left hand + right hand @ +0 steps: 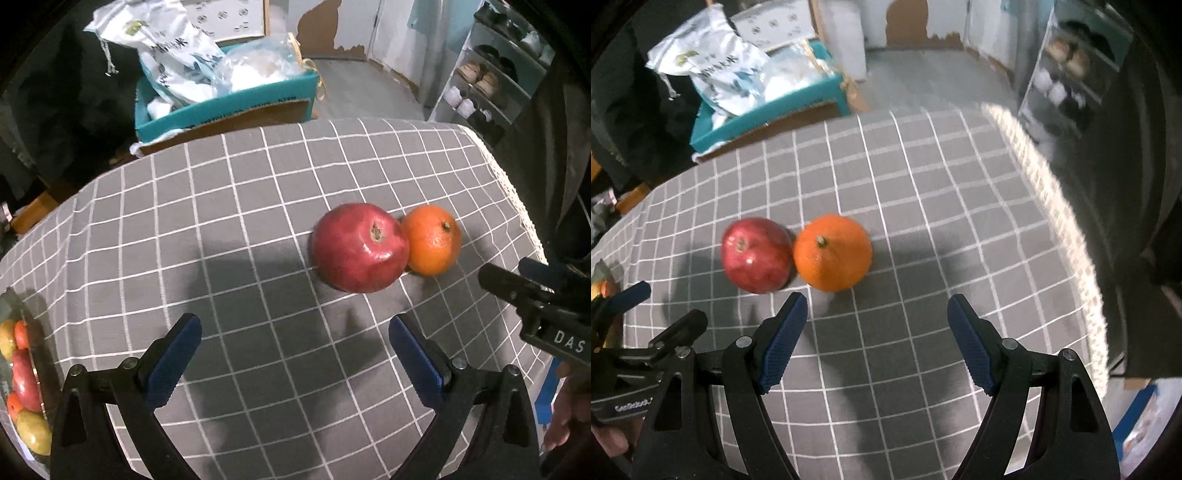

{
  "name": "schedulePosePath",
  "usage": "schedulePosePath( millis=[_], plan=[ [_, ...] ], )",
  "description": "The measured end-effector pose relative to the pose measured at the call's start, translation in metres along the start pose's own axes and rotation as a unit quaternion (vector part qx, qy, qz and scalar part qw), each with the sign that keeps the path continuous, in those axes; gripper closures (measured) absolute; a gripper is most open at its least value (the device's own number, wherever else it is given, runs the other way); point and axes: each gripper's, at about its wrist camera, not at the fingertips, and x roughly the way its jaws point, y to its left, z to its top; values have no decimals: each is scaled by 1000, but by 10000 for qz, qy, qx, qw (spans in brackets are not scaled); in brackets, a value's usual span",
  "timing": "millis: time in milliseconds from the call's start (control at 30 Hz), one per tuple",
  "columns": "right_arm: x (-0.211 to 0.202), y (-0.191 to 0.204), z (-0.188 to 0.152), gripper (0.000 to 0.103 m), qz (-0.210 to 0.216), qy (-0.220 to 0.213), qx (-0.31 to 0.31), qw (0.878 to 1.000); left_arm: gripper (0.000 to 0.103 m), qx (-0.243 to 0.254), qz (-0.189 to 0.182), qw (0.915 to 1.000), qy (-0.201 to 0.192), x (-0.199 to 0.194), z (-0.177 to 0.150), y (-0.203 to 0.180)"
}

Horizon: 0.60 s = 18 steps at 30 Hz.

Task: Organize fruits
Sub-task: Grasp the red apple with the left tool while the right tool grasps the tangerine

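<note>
A red pomegranate [360, 247] [758, 254] and an orange [432, 240] [833, 253] lie touching each other on the grey checked tablecloth [240, 206] [942, 229]. My left gripper [294, 334] hangs open above the cloth, with both fruits ahead of it and to the right. Over in the right wrist view, my right gripper [877, 314] is open too, the orange just beyond its left finger. Nothing sits between either pair of blue pads. A bowl [22, 384] at the table's left edge holds several red, orange and yellow fruits.
Beyond the table's far edge stands a teal box [225, 107] [768, 110] stuffed with white bags. A shoe rack [487, 81] stands at the back right. The cloth's lace hem [1063, 229] marks the right edge. The right gripper's body [535, 302] shows at the left view's right side.
</note>
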Motion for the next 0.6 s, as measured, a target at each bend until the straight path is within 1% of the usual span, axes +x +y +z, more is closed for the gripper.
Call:
schedulePosePath(
  millis=[133, 267, 433, 600],
  plan=[
    [8, -8, 1, 25, -63, 94, 125, 9999, 1, -5, -53, 9999, 104, 11, 4, -3],
    [3, -14, 4, 25, -158, 26, 191, 9997, 1, 29, -184, 9997, 140, 19, 9, -10],
    [0, -19, 8, 25, -169, -35, 243, 9996, 1, 124, -221, 9995, 187, 30, 18, -19],
    [2, -23, 9, 25, -172, -9, 335, 9993, 1, 274, -308, 9989, 218, 39, 28, -30]
  ],
)
